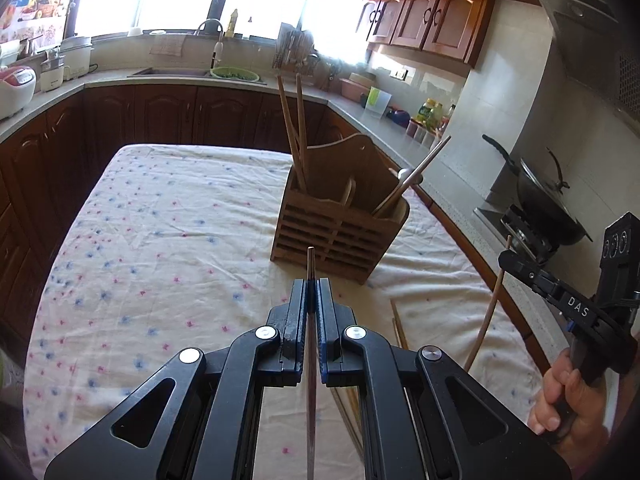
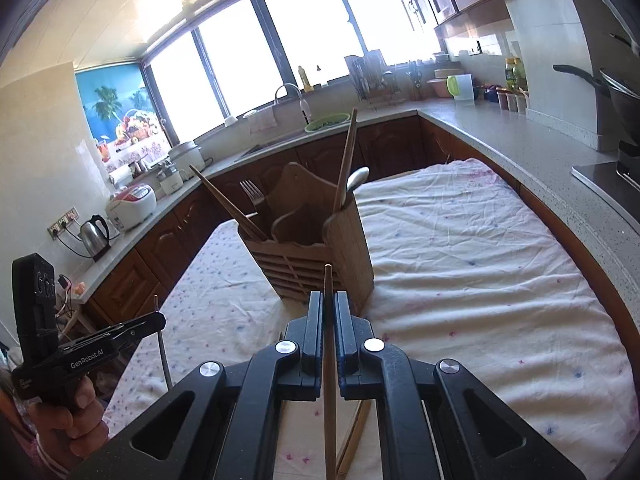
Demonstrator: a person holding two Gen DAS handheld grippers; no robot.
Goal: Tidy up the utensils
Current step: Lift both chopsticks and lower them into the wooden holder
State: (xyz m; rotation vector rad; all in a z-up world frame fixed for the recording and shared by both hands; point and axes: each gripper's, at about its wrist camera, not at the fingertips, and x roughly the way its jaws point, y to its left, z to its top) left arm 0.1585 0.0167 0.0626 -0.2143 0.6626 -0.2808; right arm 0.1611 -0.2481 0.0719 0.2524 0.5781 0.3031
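Utensil holder (image 1: 340, 216) stands on flowered tablecloth (image 1: 160, 240) amid kitchen counters (image 1: 120, 78).

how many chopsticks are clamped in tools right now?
2. A grey chopstick in the left tool; a wooden chopstick in the right tool. More stand in the wooden holder or lie on the cloth, partly hidden.

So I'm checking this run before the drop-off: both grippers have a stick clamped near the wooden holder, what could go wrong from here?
1. Each chopstick is pinched near one end: the metal chopstick in the left gripper and the wooden chopstick in the right gripper may pivot or slip.
2. The wooden holder already holds leaning chopsticks and a spoon; a new one may knock them.
3. The holder sits on wrinkled cloth and might tip if bumped.
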